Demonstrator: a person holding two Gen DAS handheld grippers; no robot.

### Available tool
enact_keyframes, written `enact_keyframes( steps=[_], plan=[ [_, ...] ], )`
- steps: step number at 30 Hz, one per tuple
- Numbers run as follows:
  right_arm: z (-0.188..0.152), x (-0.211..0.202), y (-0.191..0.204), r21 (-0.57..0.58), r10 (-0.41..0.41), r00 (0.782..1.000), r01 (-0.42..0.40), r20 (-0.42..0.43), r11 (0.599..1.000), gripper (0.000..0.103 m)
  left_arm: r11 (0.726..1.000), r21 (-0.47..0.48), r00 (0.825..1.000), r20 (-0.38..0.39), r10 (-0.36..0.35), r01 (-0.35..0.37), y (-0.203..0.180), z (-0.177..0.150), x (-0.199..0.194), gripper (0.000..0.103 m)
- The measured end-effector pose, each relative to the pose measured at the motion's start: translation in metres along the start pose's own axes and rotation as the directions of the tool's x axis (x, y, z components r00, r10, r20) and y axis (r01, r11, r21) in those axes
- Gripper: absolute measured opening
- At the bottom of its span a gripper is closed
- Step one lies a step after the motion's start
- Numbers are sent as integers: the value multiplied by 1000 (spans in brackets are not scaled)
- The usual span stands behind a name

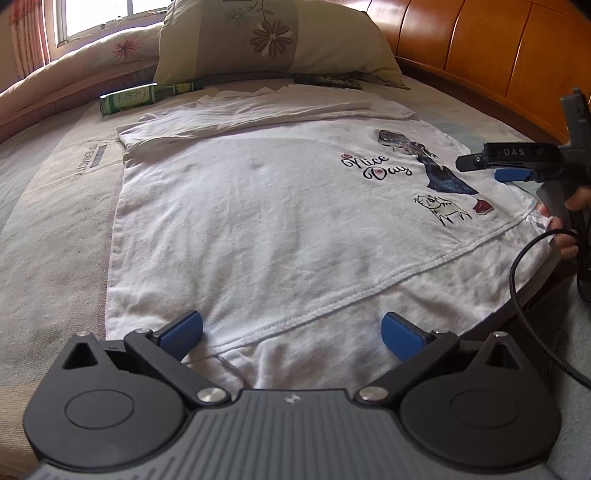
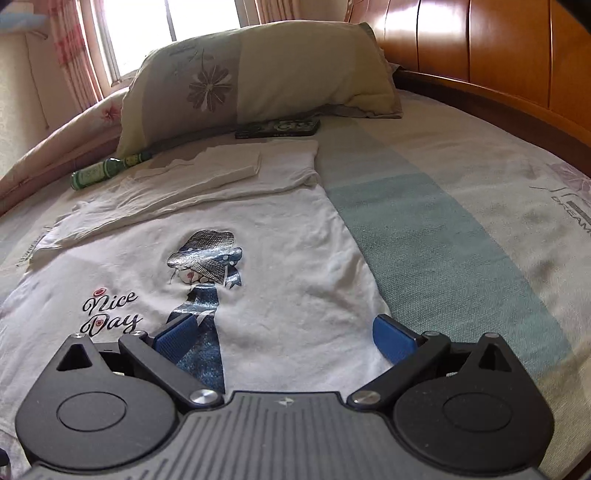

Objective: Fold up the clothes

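A bedroom: a wooden headboard (image 2: 480, 48) and a curtained window (image 2: 140, 33) stand behind a bed (image 2: 461, 221) spread with a pale striped cover. A flowered pillow (image 2: 258, 74) lies at the far end, with a green bottle (image 1: 140, 98) and a dark flat packet (image 2: 279, 128) just beside it. The white T-shirt (image 1: 258, 221), printed "Nice Day", lies flat across the middle of the bed, its far side already turned over in a long narrow band. The left gripper (image 1: 291, 330) hovers over the near hem, jaws spread wide and empty. The right gripper (image 2: 284, 334) hangs over the printed figure near the shirt's right edge, jaws likewise wide and empty; a hand (image 1: 565, 221) holds its grip. For a clean fold, each gripper should probably pinch the near edge, one at each end of it, lift evenly, and carry it straight toward the folded band. Bare cover lies to the right of the shirt; the bottle and packet sit close to the far edge.
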State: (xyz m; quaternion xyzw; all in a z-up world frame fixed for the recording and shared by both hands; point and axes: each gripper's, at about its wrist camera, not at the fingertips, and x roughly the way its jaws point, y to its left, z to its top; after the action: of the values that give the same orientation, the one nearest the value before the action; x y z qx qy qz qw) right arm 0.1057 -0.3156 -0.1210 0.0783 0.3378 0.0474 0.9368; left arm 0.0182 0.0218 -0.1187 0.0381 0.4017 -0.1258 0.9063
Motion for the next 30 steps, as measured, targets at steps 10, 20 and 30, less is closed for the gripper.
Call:
enact_keyframes(
  steps=[10, 20, 30],
  plan=[
    [-7, 2, 14, -90, -66, 998, 66, 6, 994, 103, 1000, -29, 1000, 6, 10, -10, -10, 26, 23, 102],
    [-9, 1, 18, -122, -84, 996, 83, -1, 989, 103, 997, -12, 997, -13, 80, -80, 16, 16, 7, 102],
    [-7, 2, 17, -111, -76, 997, 75, -7, 991, 103, 975, -202, 996, 3, -91, 90, 41, 46, 32, 102]
  ],
)
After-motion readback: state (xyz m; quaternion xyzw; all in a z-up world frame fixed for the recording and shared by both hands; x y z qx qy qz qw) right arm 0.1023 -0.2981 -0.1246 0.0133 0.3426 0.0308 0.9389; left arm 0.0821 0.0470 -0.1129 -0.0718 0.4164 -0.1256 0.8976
